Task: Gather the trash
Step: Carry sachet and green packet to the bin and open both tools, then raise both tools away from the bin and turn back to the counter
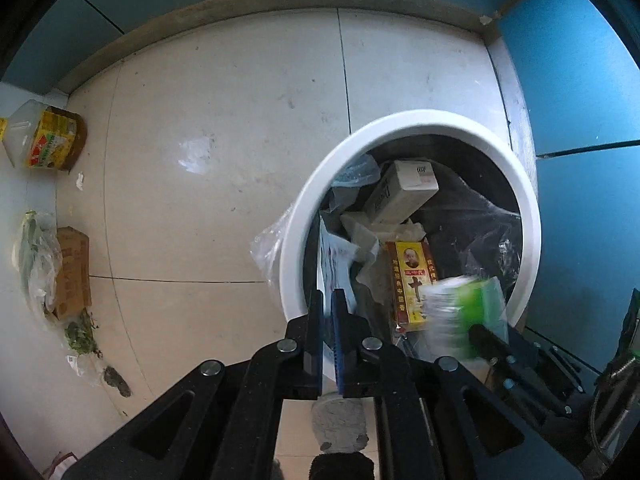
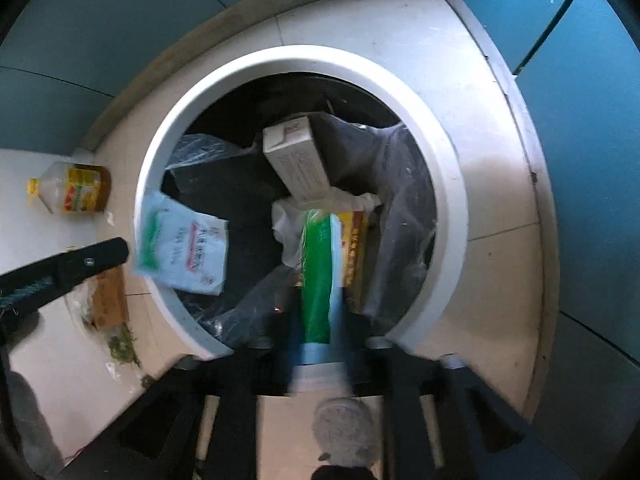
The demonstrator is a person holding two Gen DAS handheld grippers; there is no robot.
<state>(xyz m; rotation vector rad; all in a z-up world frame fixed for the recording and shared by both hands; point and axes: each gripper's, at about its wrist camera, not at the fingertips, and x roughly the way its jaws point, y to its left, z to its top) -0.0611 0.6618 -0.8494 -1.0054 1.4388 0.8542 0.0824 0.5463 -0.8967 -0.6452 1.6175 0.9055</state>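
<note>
A white round trash bin with a dark liner stands on the tiled floor and shows from above in the right wrist view. Inside lie a white carton, a yellow box and crumpled paper. My left gripper is shut on a thin white printed plastic bag at the bin's left rim; the bag also shows in the right wrist view. My right gripper is shut on a green-and-white packet over the bin's near edge; the packet is blurred in the left wrist view.
On the floor at left lie an oil bottle with a yellow label, a brown cardboard box, a clear bag with greens and leaf scraps. Teal walls close in behind and on the right. A grey slipper shows below.
</note>
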